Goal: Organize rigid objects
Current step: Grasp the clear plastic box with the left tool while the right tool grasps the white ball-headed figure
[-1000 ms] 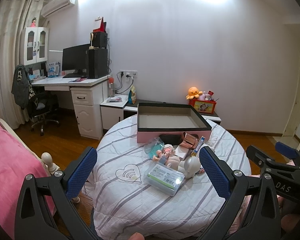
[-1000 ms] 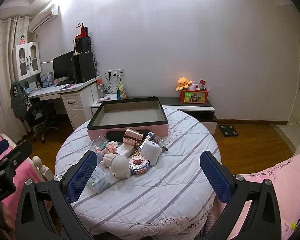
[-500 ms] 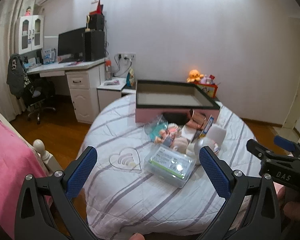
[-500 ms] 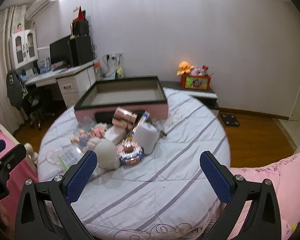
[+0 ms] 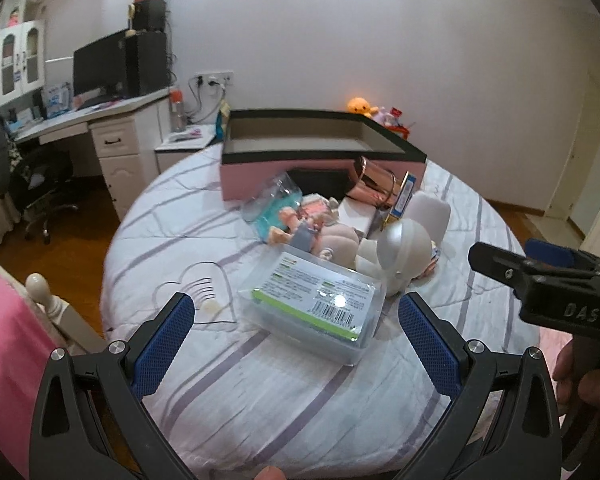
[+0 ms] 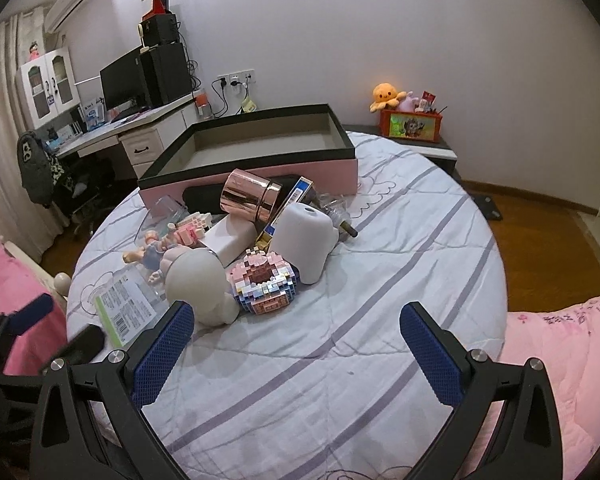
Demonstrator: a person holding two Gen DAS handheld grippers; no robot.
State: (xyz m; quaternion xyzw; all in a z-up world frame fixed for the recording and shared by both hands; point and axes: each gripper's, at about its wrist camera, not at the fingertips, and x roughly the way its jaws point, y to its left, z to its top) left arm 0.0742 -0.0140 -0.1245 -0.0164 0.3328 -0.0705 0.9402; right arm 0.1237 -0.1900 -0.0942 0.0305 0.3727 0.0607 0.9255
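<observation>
A heap of small objects lies on the round table [image 6: 340,360] in front of an empty pink box with a black rim [image 5: 320,148] [image 6: 260,148]. Nearest my left gripper [image 5: 296,340] is a clear plastic case with a green label [image 5: 312,300] [image 6: 124,308]; the gripper stands open just short of it. Behind it are a white rounded figure [image 5: 400,252] [image 6: 198,284], dolls [image 5: 300,224], a rose-gold cylinder [image 6: 250,196] and a white cup-shaped object [image 6: 304,236]. My right gripper [image 6: 296,348] is open, just short of a pink brick model [image 6: 264,284].
A pink bed [image 6: 560,340] flanks the table on the right, and more pink bedding with a white bedpost [image 5: 40,292] on the left. A white desk with monitor [image 5: 112,64] and chair stands at the back left. A toy box [image 6: 410,124] sits on a low shelf.
Both grippers have moved forward and down towards the heap, which now looks much larger. Both stay open and hold nothing.
</observation>
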